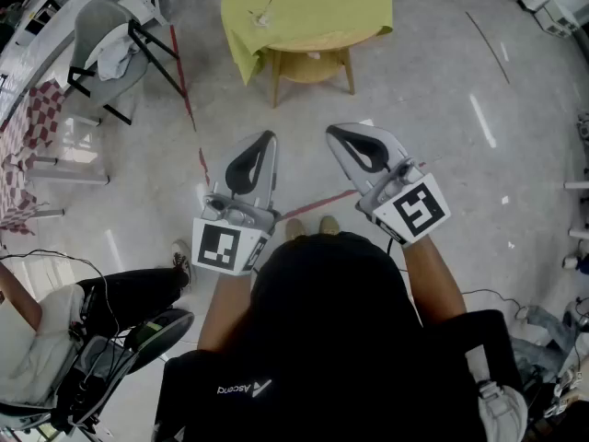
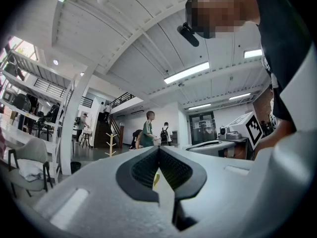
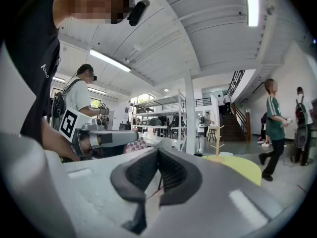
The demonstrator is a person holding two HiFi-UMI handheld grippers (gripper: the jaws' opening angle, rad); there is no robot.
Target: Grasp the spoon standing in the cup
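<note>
Head view: person standing on the open floor, both tools held out in front, pointing toward a round table (image 1: pixel 368 18) with a yellow-green cloth.
Progress: basically nothing done yet, I'd say. No reach, no contact, the grab is all still to come.
Left gripper (image 1: pixel 267 138): jaws pressed together at the tips, nothing between them.
Right gripper (image 1: pixel 333 133): same deal, closed right up and empty.
Where the target is: a small clear cup (image 1: pixel 262 17) sits near the left edge of that table, well apart from both tools.
Spoon (image 1: pixel 271 1): looks like just a thin pale line leaning up out of the cup toward the right. Too small to tell more.
What's left: walk up to the table, open a jaw, line it up on the handle, close on it.
</note>
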